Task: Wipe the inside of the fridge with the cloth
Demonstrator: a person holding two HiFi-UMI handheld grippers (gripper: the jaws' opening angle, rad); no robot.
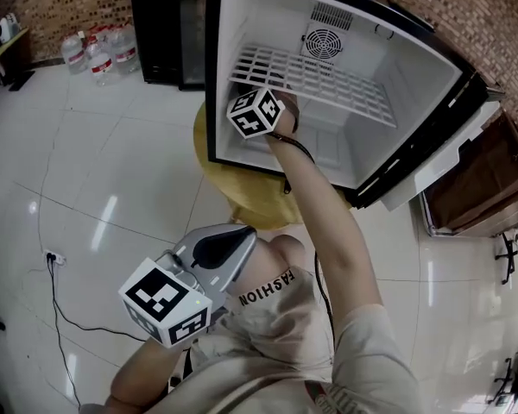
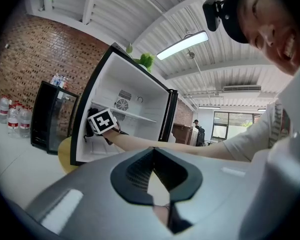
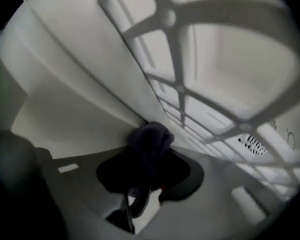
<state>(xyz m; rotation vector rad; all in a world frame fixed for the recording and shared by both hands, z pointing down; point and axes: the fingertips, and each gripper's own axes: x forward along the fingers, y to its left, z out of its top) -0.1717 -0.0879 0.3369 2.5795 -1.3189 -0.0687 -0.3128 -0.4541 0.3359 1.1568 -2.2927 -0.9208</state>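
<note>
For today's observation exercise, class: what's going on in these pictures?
A person is wiping inside an open fridge. The right gripper, shut on a dark cloth, reaches in beneath the wire shelf, with the cloth by the white inner wall. The left gripper, shut and empty, hangs outside near the person's body.

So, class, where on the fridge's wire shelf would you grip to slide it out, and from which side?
Probably the front rail of the wire shelf, near its middle, coming in through the open front. It lies level, the fridge walls close off its other sides, and the thin wire suits a pinch.
</note>
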